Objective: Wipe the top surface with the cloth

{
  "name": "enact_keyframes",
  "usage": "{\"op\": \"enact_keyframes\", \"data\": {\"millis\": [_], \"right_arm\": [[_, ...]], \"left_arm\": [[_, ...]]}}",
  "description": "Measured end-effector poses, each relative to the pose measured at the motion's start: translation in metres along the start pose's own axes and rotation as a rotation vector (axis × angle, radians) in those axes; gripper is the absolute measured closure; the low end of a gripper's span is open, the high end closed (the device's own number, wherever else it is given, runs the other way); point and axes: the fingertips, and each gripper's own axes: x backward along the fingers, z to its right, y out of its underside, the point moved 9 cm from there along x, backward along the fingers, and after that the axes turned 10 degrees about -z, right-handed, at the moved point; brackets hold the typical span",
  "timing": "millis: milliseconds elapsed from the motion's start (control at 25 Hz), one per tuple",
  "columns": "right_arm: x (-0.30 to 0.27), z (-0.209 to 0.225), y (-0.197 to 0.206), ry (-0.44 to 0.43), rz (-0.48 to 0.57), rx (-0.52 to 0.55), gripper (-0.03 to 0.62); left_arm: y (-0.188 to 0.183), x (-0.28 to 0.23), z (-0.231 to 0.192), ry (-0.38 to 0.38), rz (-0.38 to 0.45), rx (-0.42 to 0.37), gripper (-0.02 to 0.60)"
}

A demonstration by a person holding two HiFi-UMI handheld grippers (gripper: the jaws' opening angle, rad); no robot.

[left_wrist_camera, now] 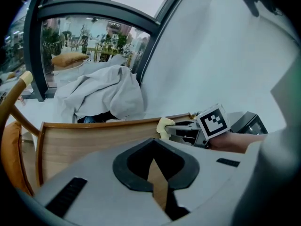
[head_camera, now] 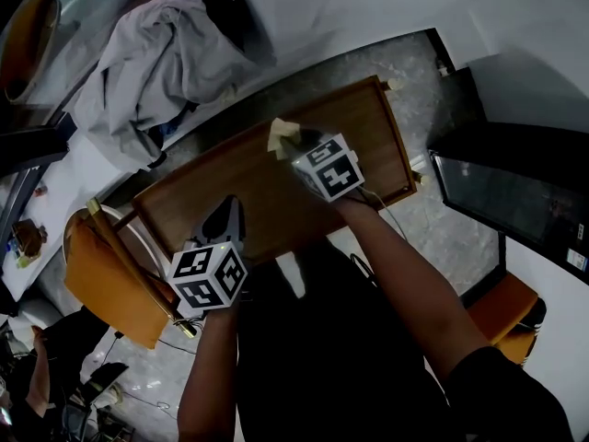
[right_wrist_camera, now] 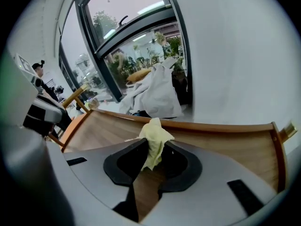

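Gripping a crumpled yellow cloth in the right tool, just inside the far edge of the wooden counter, rag bunched upward past the jaws. Left tool pinched together on nothing, over the near left corner. Bare wood mostly nearward and leftward of the cloth, along the counter's long axis; probably calls for lowering, then sweeping that way.

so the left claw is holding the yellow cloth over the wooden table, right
Not quite: the right claw is the one holding the yellow cloth, pinched between its jaws over the wooden table. The right gripper view shows this plainly. The left claw has nothing between its jaws, only the table top beyond them.
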Motion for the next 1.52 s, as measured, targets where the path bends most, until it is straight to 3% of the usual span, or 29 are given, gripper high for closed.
{"op": "enact_keyframes", "data": {"millis": [680,1520], "right_arm": [[0.043,0.087,0.025,0.158,0.044,-0.132,0.503],[0.066,0.140,0.024,0.339,-0.012,-0.211,0.503]], "left_arm": [[-0.013,-0.030,0.035,0.044,-0.049,-0.096,0.569],[-0.020,-0.032,0.048,0.039,-0.056,-0.122,0.569]]}}
